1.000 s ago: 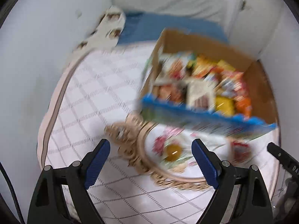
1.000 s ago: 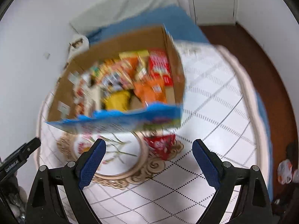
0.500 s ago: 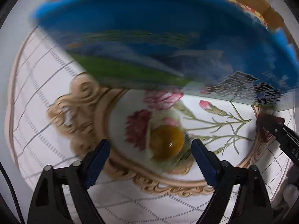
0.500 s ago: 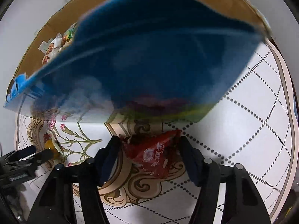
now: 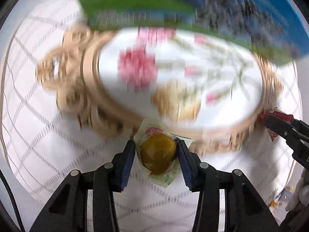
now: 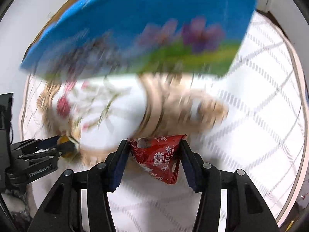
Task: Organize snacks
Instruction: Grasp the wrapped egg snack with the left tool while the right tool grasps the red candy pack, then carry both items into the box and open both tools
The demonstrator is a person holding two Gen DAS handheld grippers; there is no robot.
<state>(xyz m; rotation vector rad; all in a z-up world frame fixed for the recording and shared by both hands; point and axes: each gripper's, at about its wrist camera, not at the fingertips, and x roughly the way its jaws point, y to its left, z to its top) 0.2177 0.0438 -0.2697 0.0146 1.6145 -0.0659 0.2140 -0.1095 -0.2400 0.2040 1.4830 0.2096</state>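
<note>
My left gripper (image 5: 156, 154) is shut on a small wrapped snack with a round amber centre (image 5: 158, 156), held above the table. It also shows at the left of the right wrist view (image 6: 66, 145). My right gripper (image 6: 153, 160) is shut on a red triangular snack packet (image 6: 160, 158) with white print. That packet shows at the right edge of the left wrist view (image 5: 276, 118). The blue and green printed cardboard box (image 6: 146, 31) of snacks stands close ahead, and its front wall (image 5: 173, 2) fills the top of both views.
The round table has a white cloth with a grey lattice pattern (image 6: 256, 119) and a central floral medallion with a beige scroll border (image 5: 173, 77). The background is motion-blurred. The table edge (image 6: 300, 96) curves at the right.
Both grippers dropped to the table in front of the box and closed, the left on the amber snack, the right on the red packet. Both snacks now sit lifted between the fingers.
</note>
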